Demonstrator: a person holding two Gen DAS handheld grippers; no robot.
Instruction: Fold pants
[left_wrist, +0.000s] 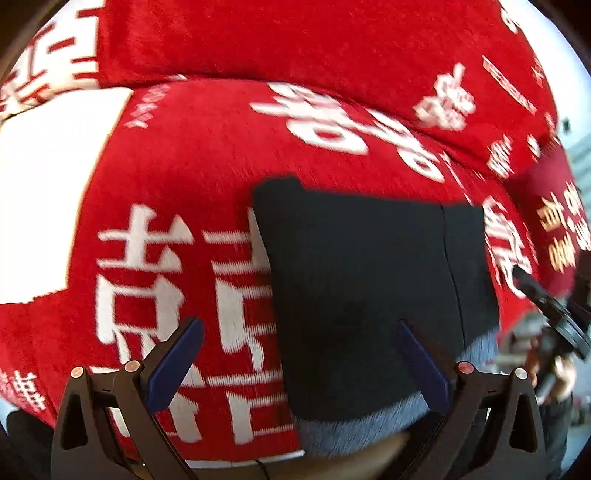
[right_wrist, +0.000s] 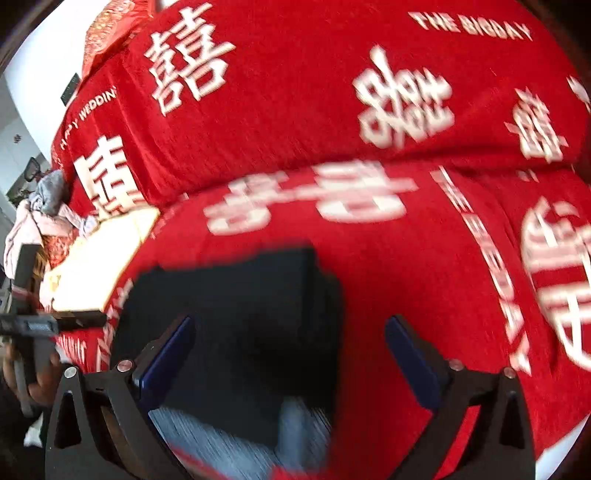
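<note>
The black pants (left_wrist: 369, 288) lie folded into a compact rectangle on a red bedspread with white characters (left_wrist: 192, 155). A pale blue-grey lining (left_wrist: 369, 428) shows at their near edge. My left gripper (left_wrist: 299, 325) is open and empty, hovering over the pants' near left part. In the right wrist view the pants (right_wrist: 240, 314) lie below and to the left, blurred. My right gripper (right_wrist: 291, 325) is open and empty above their right edge. The right gripper (left_wrist: 546, 299) also shows at the right of the left wrist view, and the left gripper (right_wrist: 55, 325) at the left of the right wrist view.
A second fold of the red bedspread (right_wrist: 332, 92) rises behind the pants. A pile of grey and pink clothes (right_wrist: 48, 206) lies at the far left. A white surface (left_wrist: 48, 192) shows at the bedspread's left edge.
</note>
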